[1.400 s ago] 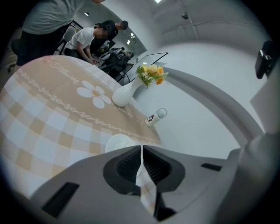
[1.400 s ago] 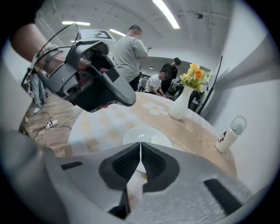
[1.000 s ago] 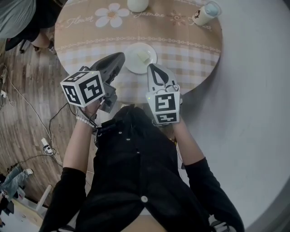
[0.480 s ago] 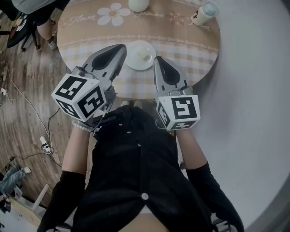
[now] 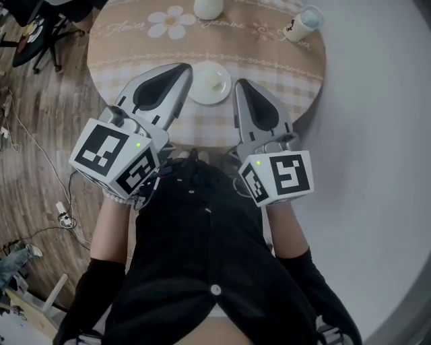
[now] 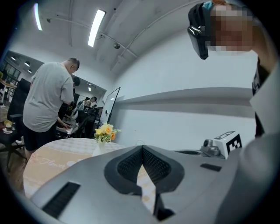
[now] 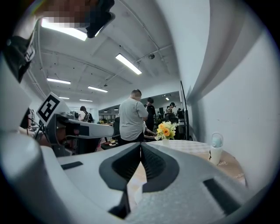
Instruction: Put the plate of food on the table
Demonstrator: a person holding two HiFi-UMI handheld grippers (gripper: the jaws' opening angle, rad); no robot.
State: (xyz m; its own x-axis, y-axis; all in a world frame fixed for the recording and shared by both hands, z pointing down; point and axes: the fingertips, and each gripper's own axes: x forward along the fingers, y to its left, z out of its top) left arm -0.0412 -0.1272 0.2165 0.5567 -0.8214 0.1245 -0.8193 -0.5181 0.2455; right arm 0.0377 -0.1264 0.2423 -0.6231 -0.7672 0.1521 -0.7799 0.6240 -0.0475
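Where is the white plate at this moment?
In the head view the white plate lies on the round table, near its front edge. It shows between the tips of the left gripper and the right gripper.

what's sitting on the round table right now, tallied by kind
plate of food: 1
vase with flowers: 1
lidded cup: 1
total: 3
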